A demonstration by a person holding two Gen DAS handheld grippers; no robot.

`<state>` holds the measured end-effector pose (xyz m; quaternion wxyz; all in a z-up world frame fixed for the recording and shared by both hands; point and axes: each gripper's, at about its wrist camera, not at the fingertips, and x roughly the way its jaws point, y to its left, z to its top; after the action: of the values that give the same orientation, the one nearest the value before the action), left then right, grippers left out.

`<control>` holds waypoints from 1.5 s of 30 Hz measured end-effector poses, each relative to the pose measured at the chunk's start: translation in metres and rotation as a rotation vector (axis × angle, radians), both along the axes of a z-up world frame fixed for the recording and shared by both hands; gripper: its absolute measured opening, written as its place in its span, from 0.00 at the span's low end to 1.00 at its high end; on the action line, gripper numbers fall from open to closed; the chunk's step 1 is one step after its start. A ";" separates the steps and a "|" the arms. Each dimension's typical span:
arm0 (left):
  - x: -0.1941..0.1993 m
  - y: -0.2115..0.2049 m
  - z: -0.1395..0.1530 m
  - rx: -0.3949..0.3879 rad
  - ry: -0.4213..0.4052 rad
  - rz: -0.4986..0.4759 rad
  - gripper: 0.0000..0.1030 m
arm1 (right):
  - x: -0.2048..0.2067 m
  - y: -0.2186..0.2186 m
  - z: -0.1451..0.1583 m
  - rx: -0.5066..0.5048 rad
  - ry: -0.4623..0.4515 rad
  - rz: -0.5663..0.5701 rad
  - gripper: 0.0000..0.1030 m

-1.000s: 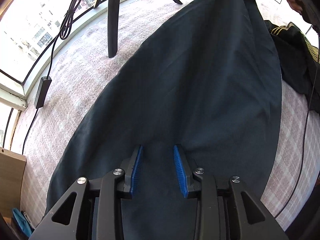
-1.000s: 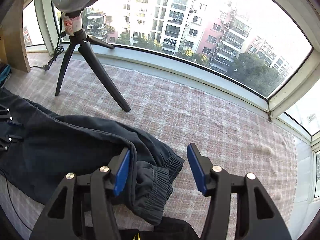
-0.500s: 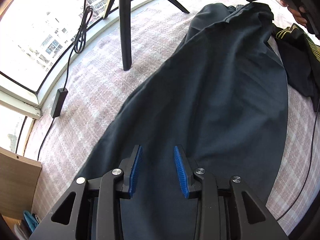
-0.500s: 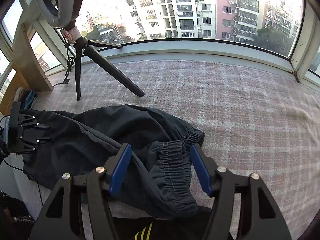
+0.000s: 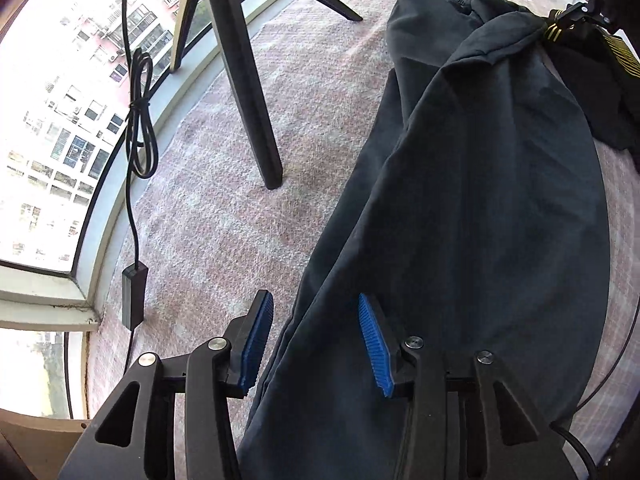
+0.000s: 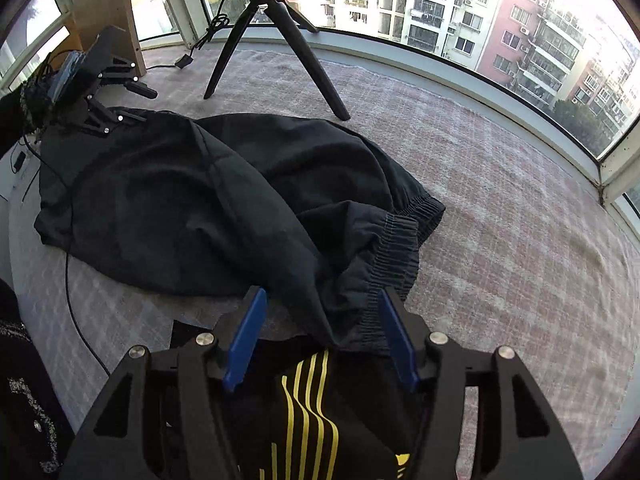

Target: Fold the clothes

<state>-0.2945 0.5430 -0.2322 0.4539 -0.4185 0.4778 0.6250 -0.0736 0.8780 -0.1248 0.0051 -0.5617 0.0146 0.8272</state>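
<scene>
Dark trousers [image 5: 480, 208] lie lengthwise on the plaid cloth. My left gripper [image 5: 316, 336] is open over their near end, with the left edge of the fabric between its blue pads; it shows far left in the right wrist view [image 6: 116, 96]. My right gripper [image 6: 322, 336] is open and low over the elastic cuffs [image 6: 396, 236] at the other end, which lie bunched and partly folded back. It shows at the top right of the left wrist view [image 5: 556, 4].
A black tripod [image 5: 244, 80] stands on the cloth [image 5: 240, 208] beside the trousers, by the curved window. A cable with an adapter [image 5: 134, 296] hangs at the left. A black garment with yellow stripes [image 6: 308, 408] lies under my right gripper. A wooden panel [image 6: 104, 8] stands far left.
The trouser legs, held up and stretched a second ago, have come down onto the cloth. My left gripper has opened wider and shifted to the trousers' left edge. My right gripper lowered toward the cuffs.
</scene>
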 end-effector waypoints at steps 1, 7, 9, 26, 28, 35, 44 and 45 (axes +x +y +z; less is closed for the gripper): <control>0.002 -0.001 -0.001 -0.003 -0.001 0.001 0.13 | -0.002 -0.007 -0.005 0.024 -0.014 0.029 0.56; 0.020 -0.020 0.011 0.052 0.012 -0.006 0.01 | -0.015 -0.025 -0.035 0.224 -0.071 0.105 0.54; 0.027 -0.029 0.020 0.080 0.009 0.003 0.01 | -0.015 -0.022 -0.037 0.251 -0.079 0.089 0.22; -0.059 -0.055 0.086 0.180 0.056 0.057 0.01 | -0.005 -0.002 0.095 0.061 0.063 0.033 0.11; -0.078 -0.038 0.056 0.117 0.078 0.101 0.01 | -0.044 0.038 0.066 0.031 0.016 -0.113 0.33; -0.084 -0.014 -0.003 -0.022 0.098 0.071 0.01 | -0.054 0.103 0.005 -0.122 -0.008 -0.346 0.37; -0.095 -0.022 0.013 -0.017 0.146 0.135 0.09 | -0.018 0.103 -0.044 -0.389 -0.046 -0.403 0.37; -0.094 -0.025 0.017 -0.013 0.154 0.143 0.09 | -0.020 0.101 -0.045 -0.374 -0.057 -0.401 0.37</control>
<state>-0.3889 0.5184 -0.2147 0.3674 -0.4053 0.4841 0.6829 -0.0932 0.9788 -0.1700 0.0654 -0.5618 0.2781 0.7764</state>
